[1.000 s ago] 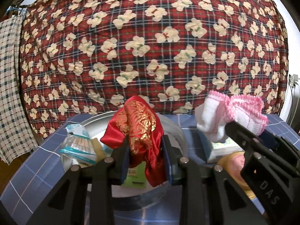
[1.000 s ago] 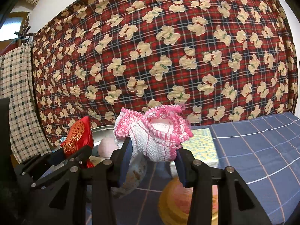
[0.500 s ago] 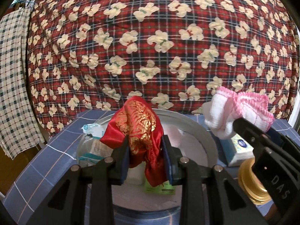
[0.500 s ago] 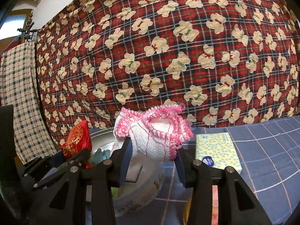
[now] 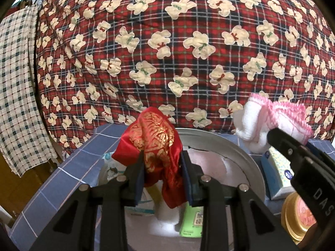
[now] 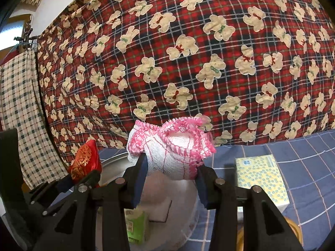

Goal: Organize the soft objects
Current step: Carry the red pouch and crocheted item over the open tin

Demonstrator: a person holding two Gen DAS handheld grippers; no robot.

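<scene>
Two soft things were held above the metal basin point(image 5: 249, 159): the left gripper point(image 5: 162, 173) clamped the red pouch point(image 5: 155, 142), the right gripper point(image 6: 170, 179) the pink-edged cloth point(image 6: 173, 146). Lowering each into bare basin floor before letting go would serve best. At four o'clock, the tissue box point(image 6: 261, 179) and gold tin point(image 5: 297, 217) crowded the rim.

Crumpled red-gold satin pouch point(image 5: 156, 144) held aloft, bunched white pink-edged cloth point(image 6: 175, 148) likewise, above basin point(image 5: 240, 156)
</scene>
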